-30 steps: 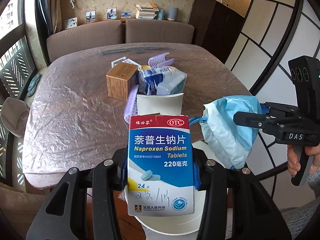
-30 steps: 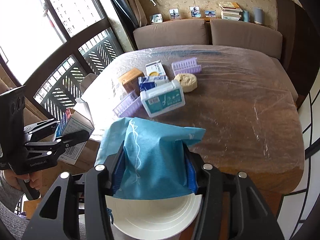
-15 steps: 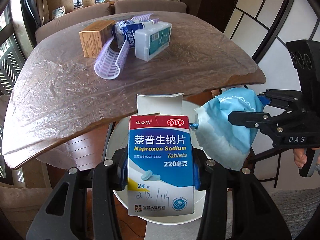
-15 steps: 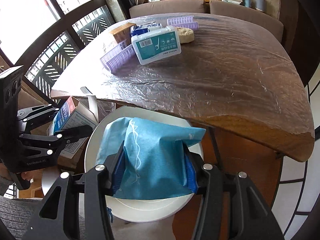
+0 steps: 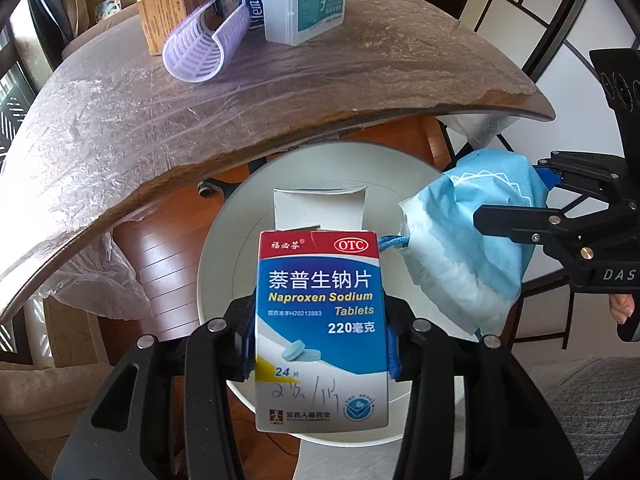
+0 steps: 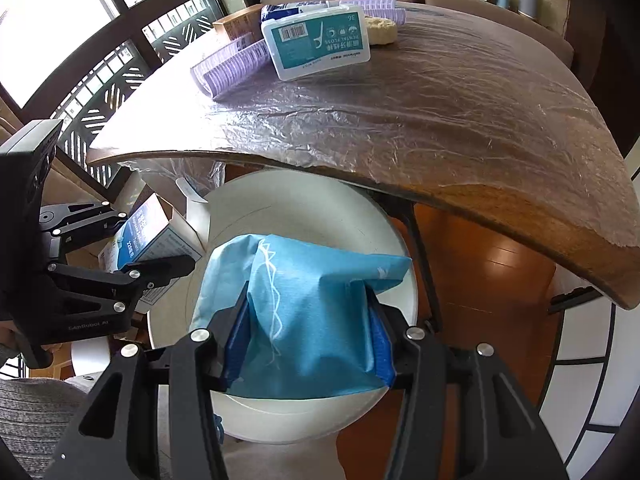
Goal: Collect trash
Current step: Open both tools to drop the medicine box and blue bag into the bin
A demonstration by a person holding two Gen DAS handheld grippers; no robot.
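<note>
My left gripper [image 5: 320, 344] is shut on a blue-and-white Naproxen Sodium tablet box [image 5: 320, 320] with its top flap open, held over a round white bin [image 5: 236, 240] below the table edge. My right gripper [image 6: 306, 332] is shut on a crumpled blue cloth bag [image 6: 304, 304], also over the white bin [image 6: 312, 208]. In the left wrist view the right gripper [image 5: 516, 208] holds the blue bag [image 5: 472, 248] at the bin's right rim. In the right wrist view the left gripper [image 6: 160, 256] holds the tablet box [image 6: 152, 236] at the bin's left.
The plastic-covered wooden table [image 5: 280, 92] overhangs the bin's far side. On it lie a purple slatted rack [image 5: 200, 56], a dental floss box [image 5: 308, 4], a wooden box [image 5: 160, 20] and a blue packet [image 5: 252, 0]. Wooden floor [image 6: 480, 280] lies beneath.
Both grippers have lowered with their loads from above the tabletop to below the table edge, closer over the white bin. Grips are unchanged.
</note>
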